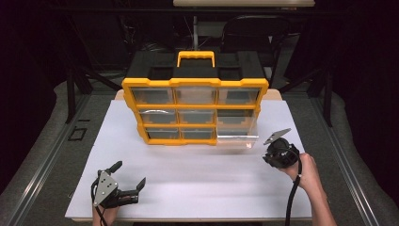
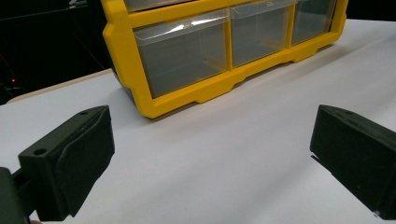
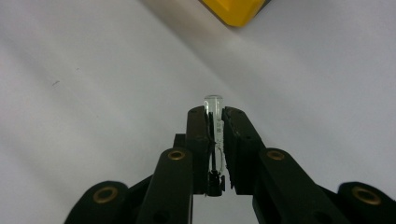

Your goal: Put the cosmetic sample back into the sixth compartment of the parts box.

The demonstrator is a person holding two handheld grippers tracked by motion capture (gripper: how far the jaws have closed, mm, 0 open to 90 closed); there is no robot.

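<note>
The right claw (image 3: 215, 116) pinches the clear drawer's (image 1: 236, 132) edge, pulled out of the yellow organizer (image 1: 195, 106); the left claw (image 1: 128, 175) hangs wide open over the bench (image 1: 197, 183).

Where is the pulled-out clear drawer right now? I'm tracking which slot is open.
In the high view the clear drawer sticks out of the yellow organizer's lower right corner, just left of the right gripper, whose jaws pinch its clear edge.
</note>
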